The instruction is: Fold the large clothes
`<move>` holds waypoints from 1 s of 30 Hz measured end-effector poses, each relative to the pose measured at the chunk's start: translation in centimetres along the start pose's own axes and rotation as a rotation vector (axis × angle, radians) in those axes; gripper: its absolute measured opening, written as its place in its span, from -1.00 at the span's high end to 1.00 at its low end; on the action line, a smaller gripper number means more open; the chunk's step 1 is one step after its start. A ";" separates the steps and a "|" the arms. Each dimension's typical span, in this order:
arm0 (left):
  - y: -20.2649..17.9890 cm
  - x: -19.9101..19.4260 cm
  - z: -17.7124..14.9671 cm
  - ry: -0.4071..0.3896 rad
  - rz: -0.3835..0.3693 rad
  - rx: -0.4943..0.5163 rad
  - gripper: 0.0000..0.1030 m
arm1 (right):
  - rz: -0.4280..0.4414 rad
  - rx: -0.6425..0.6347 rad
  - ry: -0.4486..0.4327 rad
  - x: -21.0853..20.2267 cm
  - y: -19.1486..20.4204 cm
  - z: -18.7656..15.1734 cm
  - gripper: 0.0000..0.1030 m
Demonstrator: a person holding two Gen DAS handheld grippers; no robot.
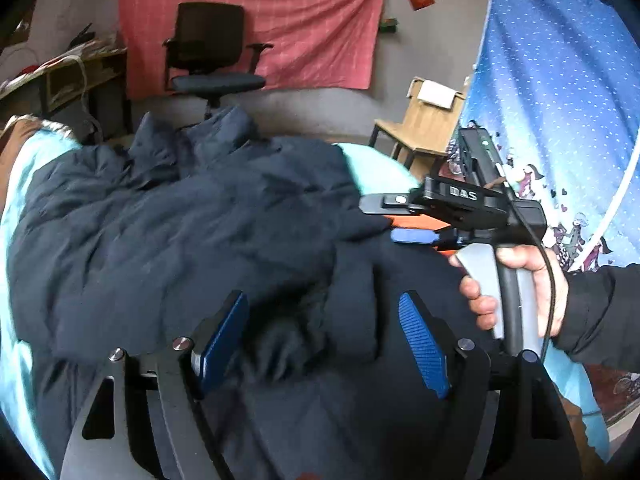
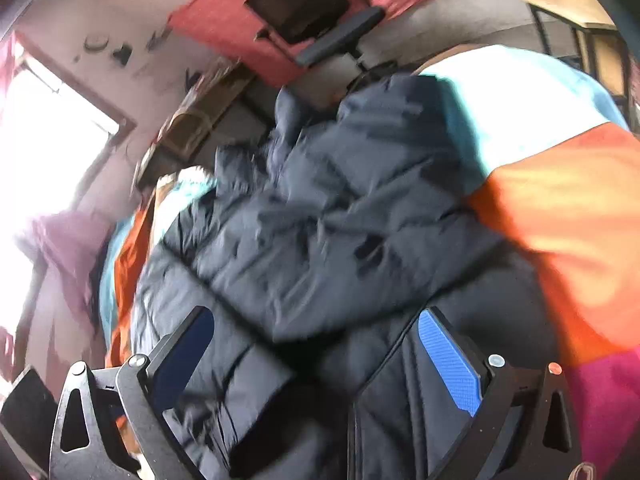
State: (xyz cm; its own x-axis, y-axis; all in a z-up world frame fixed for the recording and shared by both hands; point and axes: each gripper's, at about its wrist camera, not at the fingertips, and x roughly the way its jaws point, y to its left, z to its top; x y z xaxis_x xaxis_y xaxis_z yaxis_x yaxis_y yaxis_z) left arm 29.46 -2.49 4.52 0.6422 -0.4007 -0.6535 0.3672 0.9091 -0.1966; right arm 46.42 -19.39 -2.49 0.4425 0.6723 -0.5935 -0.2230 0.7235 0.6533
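Observation:
A large dark navy puffer jacket (image 1: pixel 180 216) lies spread and rumpled on a bed with a light blue cover (image 1: pixel 376 168). My left gripper (image 1: pixel 324 340) is open just above the jacket's near part, with a fold of fabric between its blue pads (image 1: pixel 422 344). The right gripper (image 1: pixel 400 220) shows in the left wrist view at the jacket's right edge, held by a hand. In the right wrist view, which is blurred, my right gripper (image 2: pixel 316 364) is open low over the jacket (image 2: pixel 340 208), with jacket fabric between its pads.
A black office chair (image 1: pixel 212 60) and a red cloth (image 1: pixel 312 28) on the wall stand behind the bed. A wooden chair (image 1: pixel 420 120) is at the back right. A blue patterned curtain (image 1: pixel 560 100) hangs at right. Orange and pink bedding (image 2: pixel 572 232) lies at the jacket's right.

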 end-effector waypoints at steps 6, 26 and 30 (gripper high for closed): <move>4.4 -4.2 -2.6 -0.047 0.172 -0.090 -0.56 | 0.013 -0.047 0.109 1.6 1.7 -2.3 -1.00; 19.4 -9.4 -2.7 -0.083 0.572 -0.388 -0.68 | -0.023 0.070 0.014 -1.5 6.4 -2.9 0.89; 20.1 -8.1 -2.3 -0.077 0.568 -0.392 -0.68 | -0.045 0.028 -0.071 -3.9 7.4 -0.9 0.90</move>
State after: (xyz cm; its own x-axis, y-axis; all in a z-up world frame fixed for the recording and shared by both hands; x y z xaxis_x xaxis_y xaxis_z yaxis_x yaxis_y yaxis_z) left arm 30.14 19.25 4.17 0.7142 0.1555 -0.6824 -0.3010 0.9485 -0.0989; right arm 42.26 -16.50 4.22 0.5120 0.6256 -0.5886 -0.1774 0.7475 0.6401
